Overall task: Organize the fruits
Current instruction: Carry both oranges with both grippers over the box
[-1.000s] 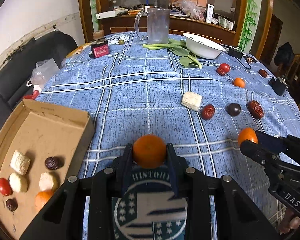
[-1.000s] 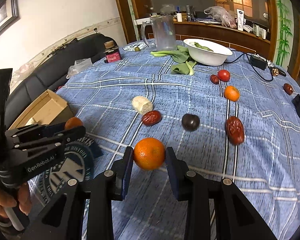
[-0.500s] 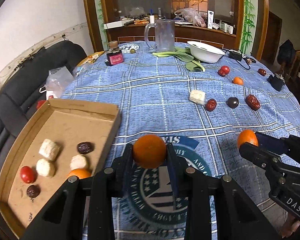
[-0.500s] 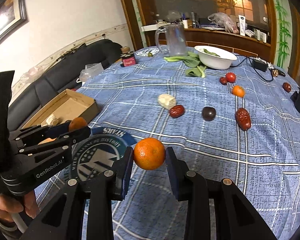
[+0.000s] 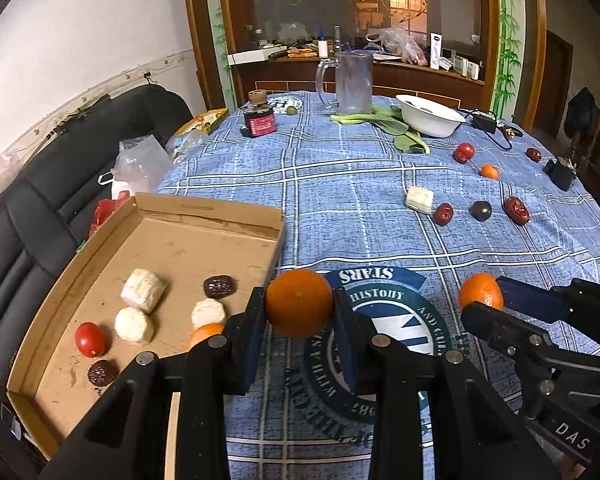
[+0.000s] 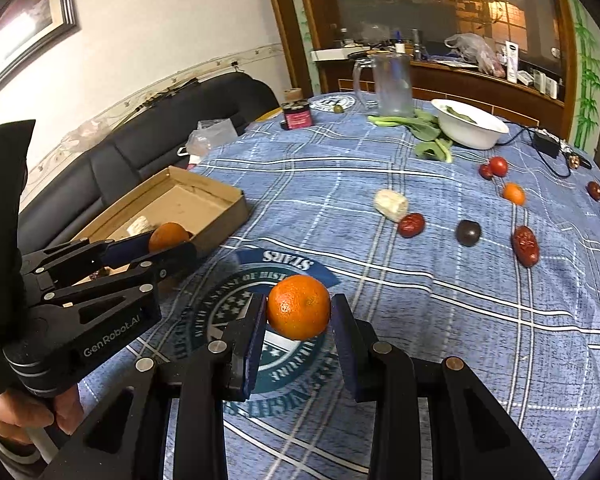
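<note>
Left gripper [image 5: 300, 332], fingers clamped on an orange [image 5: 299, 303], held over the near right corner of the cardboard tray [image 5: 204, 216]. Right gripper [image 6: 298, 338], fingers clamped on a second orange [image 6: 299, 306], held above the round printed emblem [image 6: 260, 288] on the blue plaid tablecloth [image 6: 440, 320]. Only the left wrist view shows the tray interior: three pale cubes [image 5: 143, 290], two dark dried fruits [image 5: 219, 286], a red tomato [image 5: 91, 339] and a small orange [image 5: 206, 333] partly hidden by the gripper. Only the right wrist view shows the person's left hand [image 6: 28, 416] and the lettering "GenRobot.AI" on the left gripper's body; the left view shows "DAS" on the right one. Emblem wording legible: "STARS", "HISTORY". Loose fruit toward the table's right edge: pale cube, red dates [image 5: 517, 210], dark plum [image 5: 481, 210], small orange, tomatoes [image 5: 466, 151].
</note>
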{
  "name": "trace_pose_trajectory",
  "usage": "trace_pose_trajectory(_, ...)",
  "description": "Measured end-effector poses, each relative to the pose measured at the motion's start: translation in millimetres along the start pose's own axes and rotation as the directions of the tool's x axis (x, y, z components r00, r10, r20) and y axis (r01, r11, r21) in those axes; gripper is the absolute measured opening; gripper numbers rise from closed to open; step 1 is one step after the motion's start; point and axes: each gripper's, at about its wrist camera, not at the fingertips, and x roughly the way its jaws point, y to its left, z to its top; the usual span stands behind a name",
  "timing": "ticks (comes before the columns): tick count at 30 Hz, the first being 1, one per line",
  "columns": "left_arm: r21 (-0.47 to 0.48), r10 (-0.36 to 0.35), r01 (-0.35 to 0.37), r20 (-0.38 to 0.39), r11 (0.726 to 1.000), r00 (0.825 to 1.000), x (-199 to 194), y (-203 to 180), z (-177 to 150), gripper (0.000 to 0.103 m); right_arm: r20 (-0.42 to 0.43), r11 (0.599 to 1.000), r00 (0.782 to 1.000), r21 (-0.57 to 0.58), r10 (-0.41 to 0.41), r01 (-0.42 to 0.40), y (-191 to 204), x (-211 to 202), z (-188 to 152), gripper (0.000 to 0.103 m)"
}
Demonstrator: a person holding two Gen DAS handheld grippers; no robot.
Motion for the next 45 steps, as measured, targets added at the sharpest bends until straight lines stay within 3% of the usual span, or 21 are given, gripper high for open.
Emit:
trace_pose_trajectory(28,-0.094,0.087,-0.089,-0.027,0.992,0.996,-2,89,-11,0.031,-0.038,0.983,0.994,-0.148,0.105,-0.109,82,45,39,0.037)
trace_pose_trajectory(35,-0.115,0.069,-0.078,-0.081,0.99,0.994,1,113,-25,0.031,-0.073,0.973,0.989,-0.184,0.131,-0.142,101,67,46,0.037)
trace_pose_trajectory(45,-0.101,0.051,-0.063,-0.121,0.993,0.991,9,116,-29,0.032,-0.119,0.961,0.979,-0.205,0.166,-0.188,119,103,59,0.037)
